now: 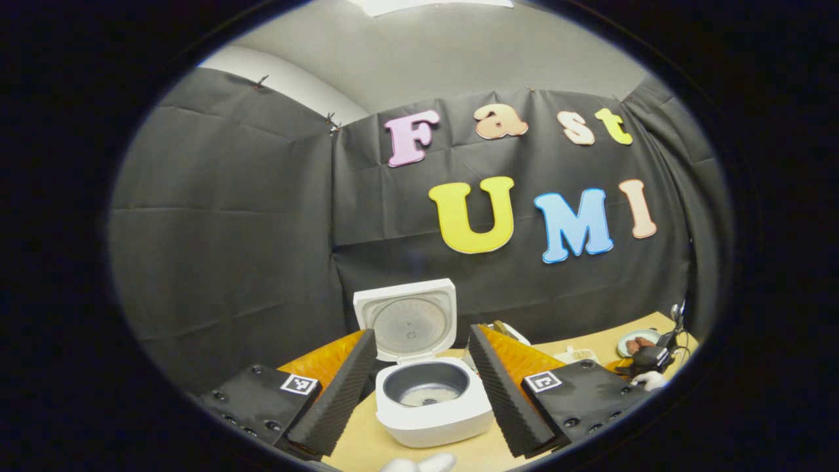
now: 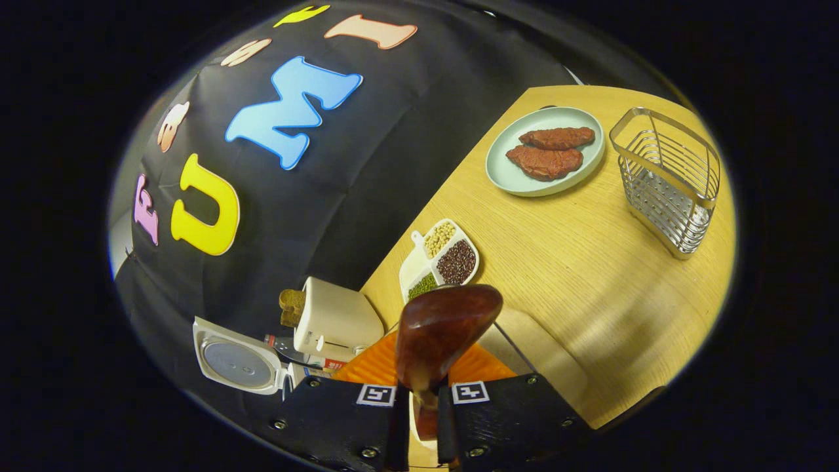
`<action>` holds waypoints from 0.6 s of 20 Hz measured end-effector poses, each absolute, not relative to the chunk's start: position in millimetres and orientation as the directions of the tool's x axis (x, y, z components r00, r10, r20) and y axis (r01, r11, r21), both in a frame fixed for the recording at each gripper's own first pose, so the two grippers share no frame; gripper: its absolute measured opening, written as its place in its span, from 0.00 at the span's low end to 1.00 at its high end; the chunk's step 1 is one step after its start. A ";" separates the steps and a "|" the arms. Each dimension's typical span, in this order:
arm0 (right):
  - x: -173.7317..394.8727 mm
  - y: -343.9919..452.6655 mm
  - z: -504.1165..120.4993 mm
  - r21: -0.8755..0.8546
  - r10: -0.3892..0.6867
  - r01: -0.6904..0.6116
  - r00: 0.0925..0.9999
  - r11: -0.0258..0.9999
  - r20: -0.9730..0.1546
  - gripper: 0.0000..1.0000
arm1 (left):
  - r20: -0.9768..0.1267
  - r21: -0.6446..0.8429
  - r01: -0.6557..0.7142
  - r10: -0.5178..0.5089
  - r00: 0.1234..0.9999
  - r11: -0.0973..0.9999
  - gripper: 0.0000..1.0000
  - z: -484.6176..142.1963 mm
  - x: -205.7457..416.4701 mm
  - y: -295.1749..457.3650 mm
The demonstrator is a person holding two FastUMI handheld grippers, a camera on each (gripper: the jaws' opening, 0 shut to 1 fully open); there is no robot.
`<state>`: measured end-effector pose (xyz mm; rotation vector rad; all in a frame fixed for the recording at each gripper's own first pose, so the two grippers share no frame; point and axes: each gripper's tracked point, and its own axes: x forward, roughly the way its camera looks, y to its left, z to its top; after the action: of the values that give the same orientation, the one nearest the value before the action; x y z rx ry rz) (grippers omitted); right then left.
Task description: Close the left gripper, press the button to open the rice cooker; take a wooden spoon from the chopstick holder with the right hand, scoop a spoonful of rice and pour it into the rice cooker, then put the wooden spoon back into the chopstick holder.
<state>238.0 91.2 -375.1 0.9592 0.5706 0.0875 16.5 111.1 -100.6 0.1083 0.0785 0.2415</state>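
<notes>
Left gripper view, rice cooker (image 1: 432,410) open, plate (image 2: 505,180) holding 2 steaks (image 2: 547,152)

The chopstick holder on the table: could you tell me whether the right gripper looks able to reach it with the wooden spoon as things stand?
Probably yes. The right gripper is shut on the wooden spoon, and the chopstick holder stands upright ahead with bare table between. The plate and the divided dish sit off to the side.

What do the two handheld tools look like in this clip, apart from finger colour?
Both the left tool and right tool have black bolted plates, each carrying a square black-and-white marker, with orange parts behind. The left tool's fingers have ribbed inner faces.
</notes>
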 end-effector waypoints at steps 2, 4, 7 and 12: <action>237.9 88.1 -367.3 0.797 0.314 0.167 0.857 0.580 -0.408 0.17 | -0.069 0.114 -0.232 0.241 0.968 0.966 1.00 -101.4 16.2 110.7; 237.7 86.9 -358.9 0.807 0.315 0.167 0.861 0.566 -0.400 0.17 | -0.074 0.109 -0.230 0.239 0.968 0.967 1.00 -103.2 18.0 111.4; 238.0 82.1 -348.9 0.796 0.299 0.161 0.869 0.583 -0.394 0.17 | -0.069 0.113 -0.236 0.244 0.967 0.965 1.00 -100.9 18.0 114.7; 239.1 87.0 -315.7 0.801 0.298 0.131 0.884 0.584 -0.361 0.17 | -0.059 0.106 -0.246 0.253 0.966 0.963 1.00 -97.0 14.6 126.0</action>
<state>239.1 87.0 -315.7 0.9530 0.4963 0.1019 14.6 126.0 -97.0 0.0987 0.0719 0.2527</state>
